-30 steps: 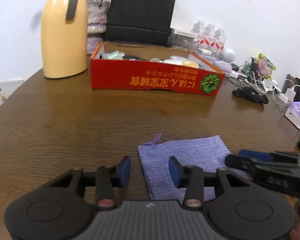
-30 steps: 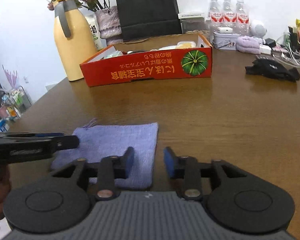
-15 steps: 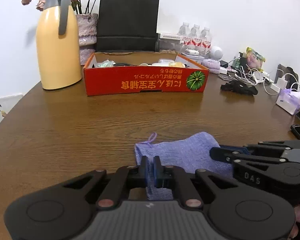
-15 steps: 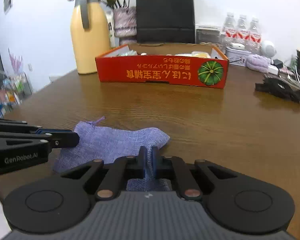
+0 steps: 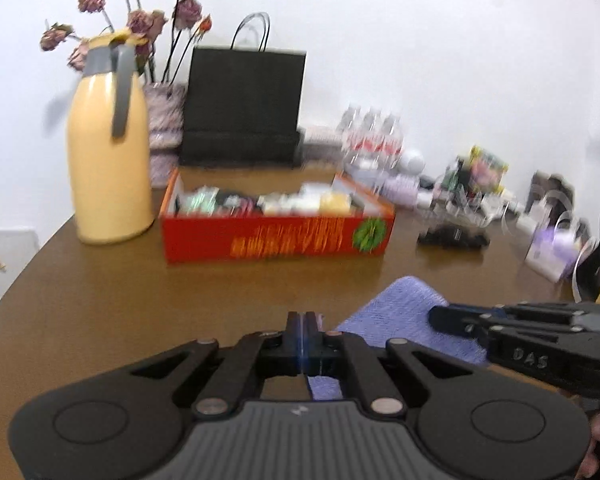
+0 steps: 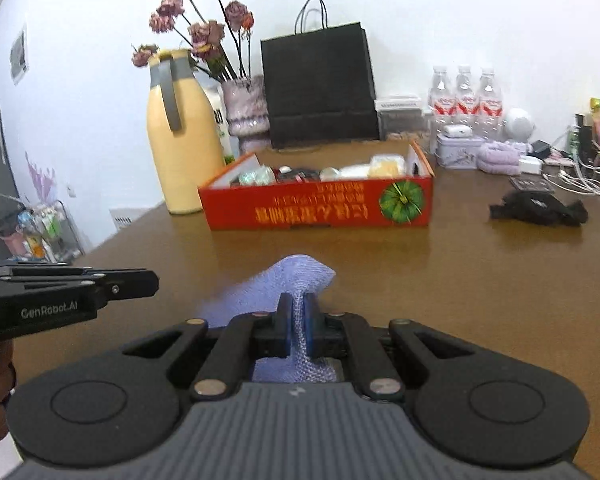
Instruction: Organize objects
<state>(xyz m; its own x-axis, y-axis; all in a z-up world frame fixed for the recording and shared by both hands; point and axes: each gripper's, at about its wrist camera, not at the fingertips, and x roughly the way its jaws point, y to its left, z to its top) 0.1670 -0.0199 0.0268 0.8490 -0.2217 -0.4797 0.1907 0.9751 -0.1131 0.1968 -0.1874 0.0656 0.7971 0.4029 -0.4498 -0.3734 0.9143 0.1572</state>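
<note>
Pouch (image 6: 296, 280), lilac cloth, hangs over the desk (image 6: 480, 280) at six o'clock from the red box (image 6: 320, 204), each hand-held gripper clamped on an edge, left (image 5: 302, 344) and right (image 6: 296, 324), likely to spread its mouth for filling.

The right gripper (image 6: 299, 320) is clamped on a bunched fold of the purple cloth pouch (image 6: 296, 276), which rises between its jaws and spreads ahead of them and off to their left over the brown table (image 6: 480, 280). The left gripper (image 6: 140, 282), jaws together, points in from the left, level with the pouch. Well beyond the jaws stands a red box (image 6: 320, 208), with a yellow jug (image 6: 180, 140) at its left.
</note>
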